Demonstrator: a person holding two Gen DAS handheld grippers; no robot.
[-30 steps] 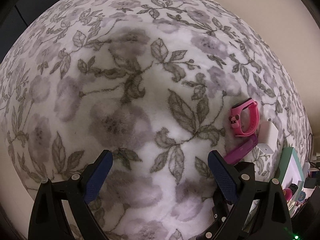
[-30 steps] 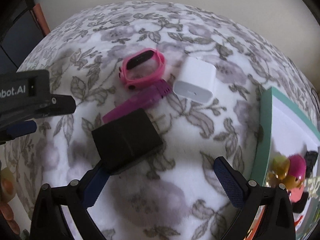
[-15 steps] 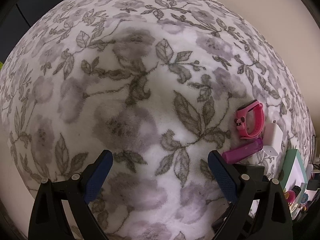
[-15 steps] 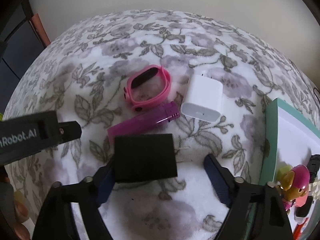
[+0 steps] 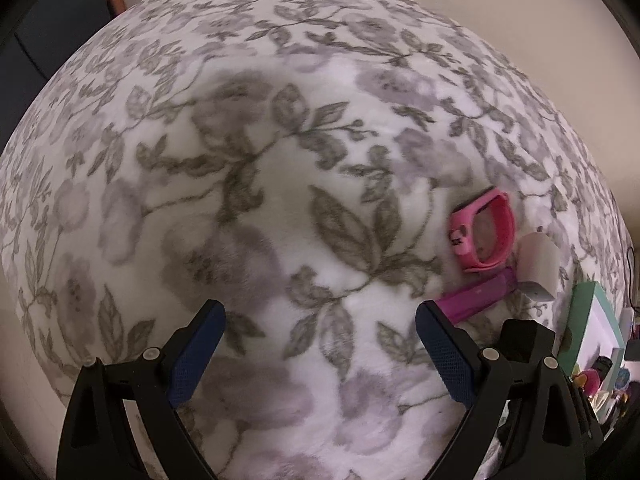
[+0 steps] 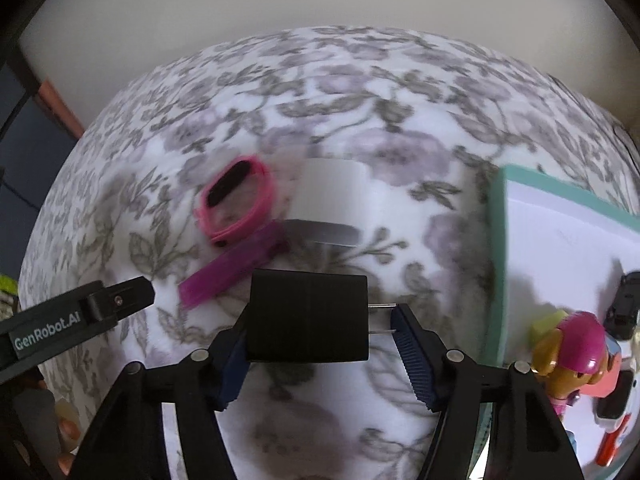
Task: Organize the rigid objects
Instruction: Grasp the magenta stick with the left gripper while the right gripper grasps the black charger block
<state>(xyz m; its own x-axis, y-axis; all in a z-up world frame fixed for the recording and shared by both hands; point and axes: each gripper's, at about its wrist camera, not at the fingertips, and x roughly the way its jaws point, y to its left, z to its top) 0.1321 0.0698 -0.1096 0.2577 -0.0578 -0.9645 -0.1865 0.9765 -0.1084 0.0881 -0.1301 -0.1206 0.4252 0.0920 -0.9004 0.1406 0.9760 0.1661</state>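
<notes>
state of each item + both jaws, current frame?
black charger: between the jaws, prongs toward the right pad
right gripper: jaws closing on the black charger
left gripper: jaws open, nothing between them
pink watch band: lying on the blanket, clasped in a loop
purple bar: flat, beside the band
white charger: lying flat
toy figure: on the teal-edged box
</notes>
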